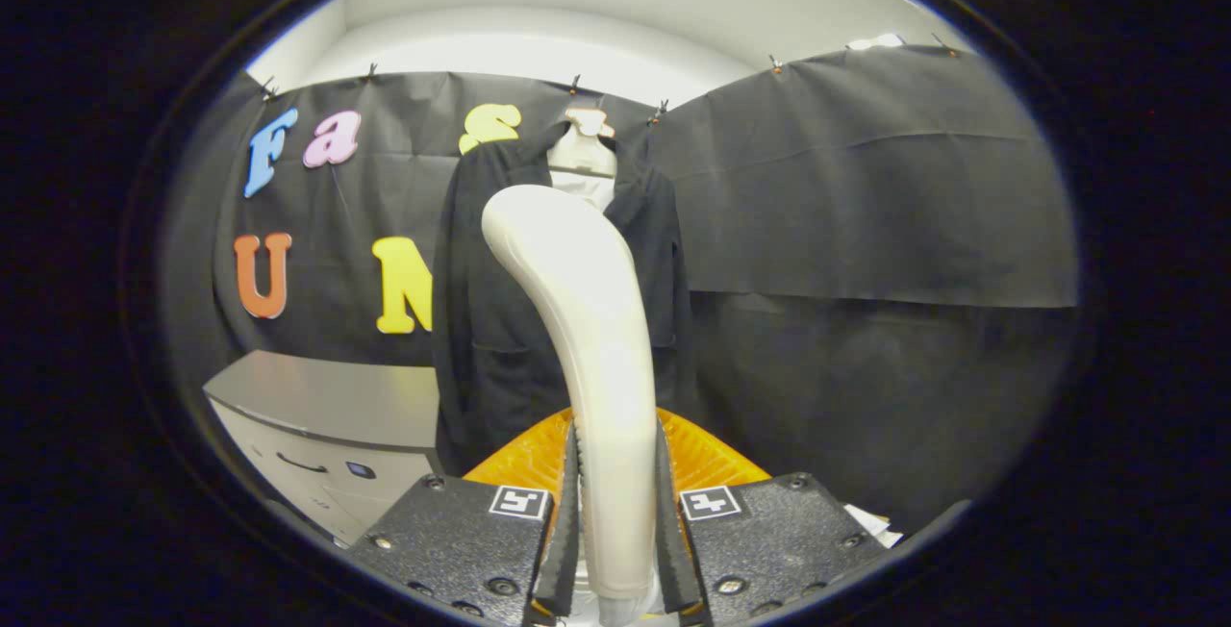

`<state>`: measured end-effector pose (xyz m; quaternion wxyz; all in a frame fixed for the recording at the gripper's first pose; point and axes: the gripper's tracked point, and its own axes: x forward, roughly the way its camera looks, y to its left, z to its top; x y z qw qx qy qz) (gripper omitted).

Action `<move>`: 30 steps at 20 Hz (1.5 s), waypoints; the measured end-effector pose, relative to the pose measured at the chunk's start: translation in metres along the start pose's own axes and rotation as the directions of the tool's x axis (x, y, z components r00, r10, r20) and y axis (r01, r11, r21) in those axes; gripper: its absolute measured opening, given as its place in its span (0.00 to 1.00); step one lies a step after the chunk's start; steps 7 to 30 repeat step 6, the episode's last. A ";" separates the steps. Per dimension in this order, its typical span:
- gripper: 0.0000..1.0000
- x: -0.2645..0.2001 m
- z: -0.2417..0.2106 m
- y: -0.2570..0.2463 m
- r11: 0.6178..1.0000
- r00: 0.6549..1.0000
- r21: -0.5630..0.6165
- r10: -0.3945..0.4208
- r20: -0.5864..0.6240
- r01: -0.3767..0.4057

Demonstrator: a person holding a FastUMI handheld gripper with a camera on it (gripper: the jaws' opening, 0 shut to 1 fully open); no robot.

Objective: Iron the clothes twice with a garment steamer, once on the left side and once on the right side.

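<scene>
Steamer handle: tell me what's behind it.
The gripper is shut on the steamer handle. Behind it hangs a dark jacket on a mannequin, against the black cloth wall. The handle covers the jacket's middle, so its front closure cannot be seen.

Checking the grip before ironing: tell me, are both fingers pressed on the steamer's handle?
Yes, the gripper has both fingers clamped against the steamer handle.

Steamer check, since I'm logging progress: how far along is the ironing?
Done: the claw is shut on the steamer handle. In hand: its head is raised toward the dark jacket hanging beyond the fingers. Left: whether it touches the cloth is unclear, so count both side passes as pending.
</scene>
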<state>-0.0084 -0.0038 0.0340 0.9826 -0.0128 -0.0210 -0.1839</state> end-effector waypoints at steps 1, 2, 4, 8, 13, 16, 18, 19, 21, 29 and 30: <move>0.37 -0.010 0.005 -0.001 1.000 0.999 0.002 0.030 0.025 -0.030; 0.37 -0.020 0.013 -0.001 0.998 0.997 -0.007 0.059 0.050 -0.058; 0.37 -0.036 0.021 -0.008 0.994 0.991 -0.024 0.109 0.084 -0.107; 0.37 -0.055 0.021 -0.016 0.987 0.984 -0.034 0.157 0.089 -0.154; 0.37 -0.055 0.021 -0.016 0.987 0.984 -0.034 0.157 0.089 -0.154; 0.37 -0.055 0.021 -0.016 0.987 0.984 -0.034 0.157 0.089 -0.154; 0.37 -0.055 0.021 -0.016 0.987 0.984 -0.034 0.157 0.089 -0.154; 0.37 -0.055 0.021 -0.016 0.987 0.984 -0.034 0.157 0.089 -0.154; 0.37 -0.055 0.021 -0.016 0.987 0.984 -0.034 0.157 0.089 -0.154; 0.37 -0.055 0.021 -0.016 0.987 0.984 -0.034 0.157 0.089 -0.154; 0.37 -0.055 0.021 -0.016 0.987 0.984 -0.034 0.157 0.089 -0.154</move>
